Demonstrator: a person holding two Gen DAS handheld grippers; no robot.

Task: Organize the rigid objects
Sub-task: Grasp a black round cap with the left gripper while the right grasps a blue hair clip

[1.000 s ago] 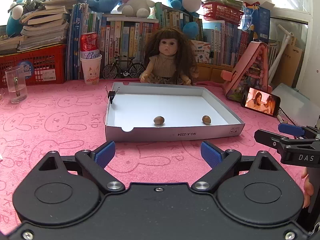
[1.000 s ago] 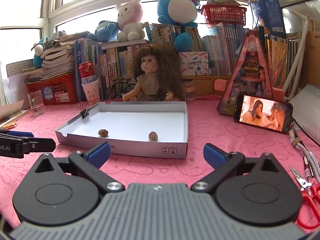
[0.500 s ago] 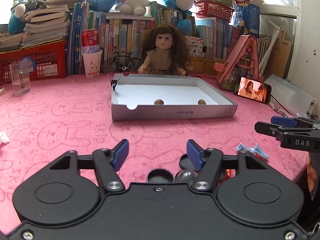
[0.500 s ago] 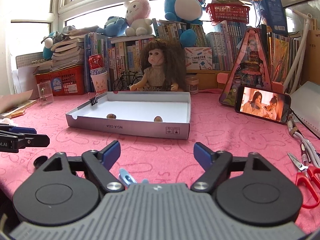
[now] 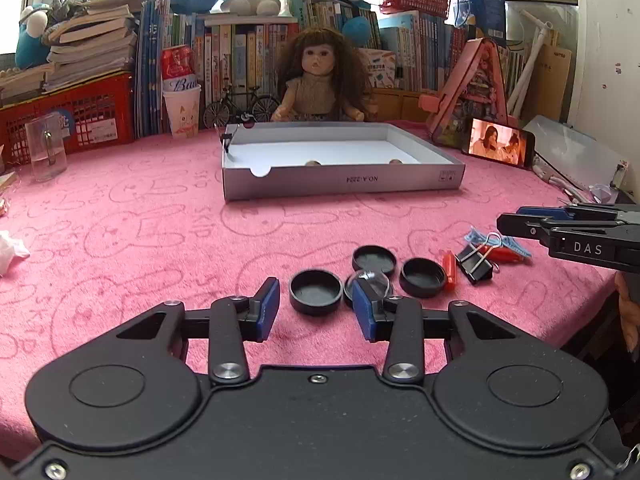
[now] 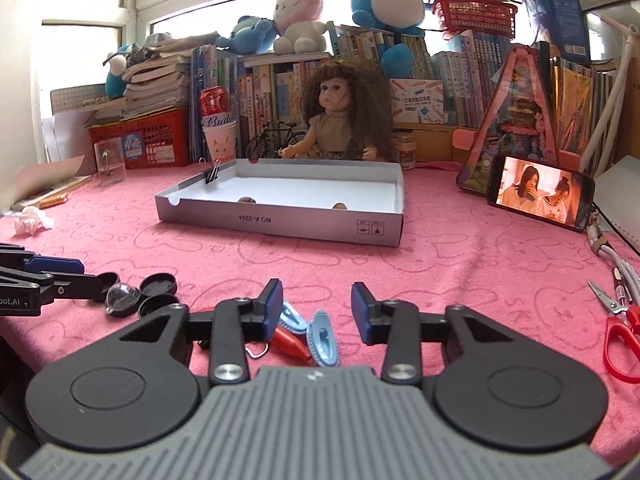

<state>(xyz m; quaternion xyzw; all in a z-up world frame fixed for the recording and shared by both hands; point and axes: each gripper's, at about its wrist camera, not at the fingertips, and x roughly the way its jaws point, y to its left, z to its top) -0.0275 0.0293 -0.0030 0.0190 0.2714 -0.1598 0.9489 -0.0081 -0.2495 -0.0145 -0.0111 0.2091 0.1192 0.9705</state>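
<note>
The left gripper (image 5: 316,306) is hanging low over the pink cloth (image 5: 160,240). Its jaws are closing, but they are not pinching anything; a round black cap (image 5: 316,291) is lying just ahead of the gap, free of the blue pads. Next to it a clear dome (image 5: 370,281) is peeking out behind the right pad, and two more black caps (image 5: 423,277) are sitting close by. A black binder clip (image 5: 475,262) is lying a bit farther right.

The right gripper (image 6: 316,306) is closing too, with nothing squeezed in it. A light blue clip (image 6: 322,338) and a red clip (image 6: 290,340) are lying on the cloth under its gap.

Farther back, the gray box lid (image 6: 280,222) is sitting with two small brown nuts (image 6: 247,200) inside. Red scissors (image 6: 620,340) are lying at the far right.
</note>
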